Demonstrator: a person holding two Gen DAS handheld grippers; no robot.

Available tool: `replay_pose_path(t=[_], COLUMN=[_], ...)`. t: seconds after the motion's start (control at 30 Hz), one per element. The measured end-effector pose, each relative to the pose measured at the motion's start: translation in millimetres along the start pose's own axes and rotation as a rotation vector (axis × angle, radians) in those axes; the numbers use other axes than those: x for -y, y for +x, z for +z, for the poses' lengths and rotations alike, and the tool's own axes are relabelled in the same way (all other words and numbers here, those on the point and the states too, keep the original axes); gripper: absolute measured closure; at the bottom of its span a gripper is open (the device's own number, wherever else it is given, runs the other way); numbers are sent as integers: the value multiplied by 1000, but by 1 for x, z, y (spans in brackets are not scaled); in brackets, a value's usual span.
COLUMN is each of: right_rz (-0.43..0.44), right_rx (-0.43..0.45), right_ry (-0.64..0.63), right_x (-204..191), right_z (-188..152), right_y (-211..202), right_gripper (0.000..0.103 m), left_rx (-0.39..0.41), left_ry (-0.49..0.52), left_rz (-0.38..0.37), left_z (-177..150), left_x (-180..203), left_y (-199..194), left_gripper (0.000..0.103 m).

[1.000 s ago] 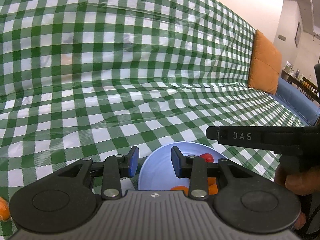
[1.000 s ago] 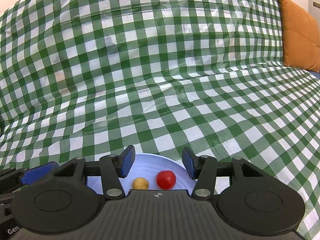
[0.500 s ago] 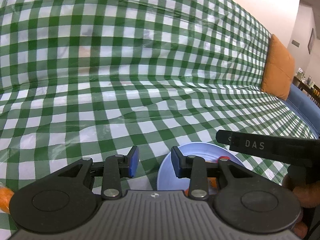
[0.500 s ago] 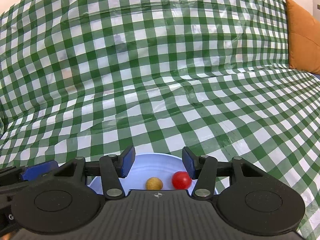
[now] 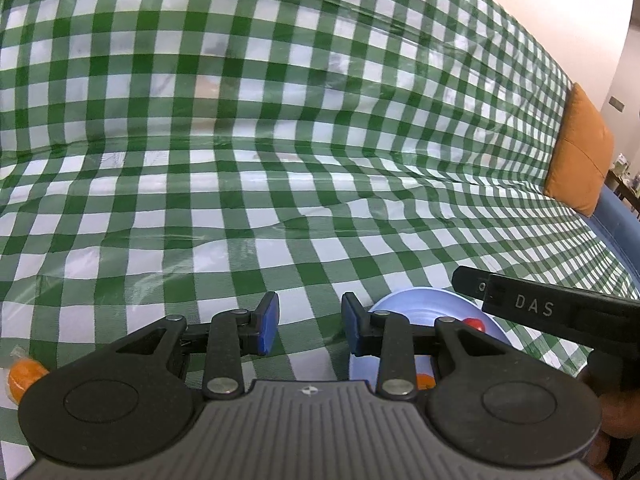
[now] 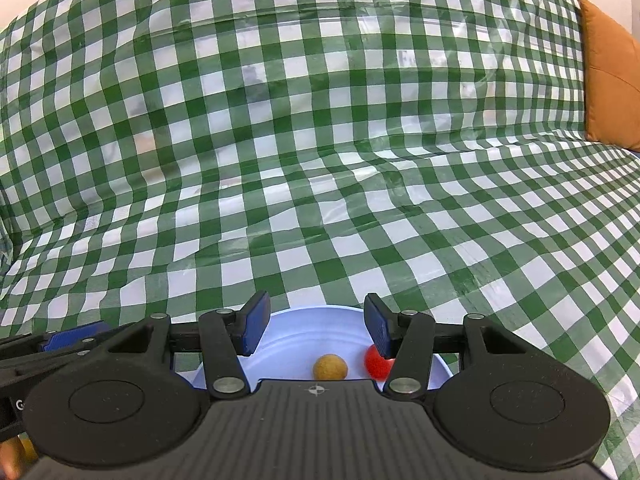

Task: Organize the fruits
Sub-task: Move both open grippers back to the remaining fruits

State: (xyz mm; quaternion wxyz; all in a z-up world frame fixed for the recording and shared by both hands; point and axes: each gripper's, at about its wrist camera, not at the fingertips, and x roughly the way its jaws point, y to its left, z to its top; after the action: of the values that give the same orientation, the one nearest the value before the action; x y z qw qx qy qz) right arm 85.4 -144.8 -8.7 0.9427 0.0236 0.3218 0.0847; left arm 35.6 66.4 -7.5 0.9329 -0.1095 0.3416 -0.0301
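Bright, even indoor light; glare streaks shine on the clear plastic over the checked cloth (image 6: 320, 160) ahead of the tool. Fisheye bends the edges, corners go dark, far checks soften.

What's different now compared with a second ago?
The left gripper has swung leftward: the blue plate, earlier between its fingers, now sits to their right, and a wrapped orange fruit shows more at the left edge. Nothing was grabbed or released. The right gripper still hovers open over the plate holding the yellow fruit and red fruit.
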Motion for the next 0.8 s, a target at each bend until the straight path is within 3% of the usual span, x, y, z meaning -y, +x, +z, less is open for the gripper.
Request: replay_pose_path(t=[0.4,0.47,0.57,0.8], right_rz=[44,65,106,253], right_rx=[4,2,4,-21], right_ry=[-45,-56,-75,-106], right_x=[-30,-38,-51,-83], right_z=[-4,-6,-8,-11], right_y=[4,5,6,8], right_gripper=[52,64,68,68], left_rx=[-37,-41,-47,-86], left_ry=[-96,-132,-218,-379], left_rz=[79,106,152,230], left_z=[9,13,18,14], left_x=[-40,-57,-92,-161], left_y=[-2,-5,-14,-40], left_gripper=[67,67,67,67])
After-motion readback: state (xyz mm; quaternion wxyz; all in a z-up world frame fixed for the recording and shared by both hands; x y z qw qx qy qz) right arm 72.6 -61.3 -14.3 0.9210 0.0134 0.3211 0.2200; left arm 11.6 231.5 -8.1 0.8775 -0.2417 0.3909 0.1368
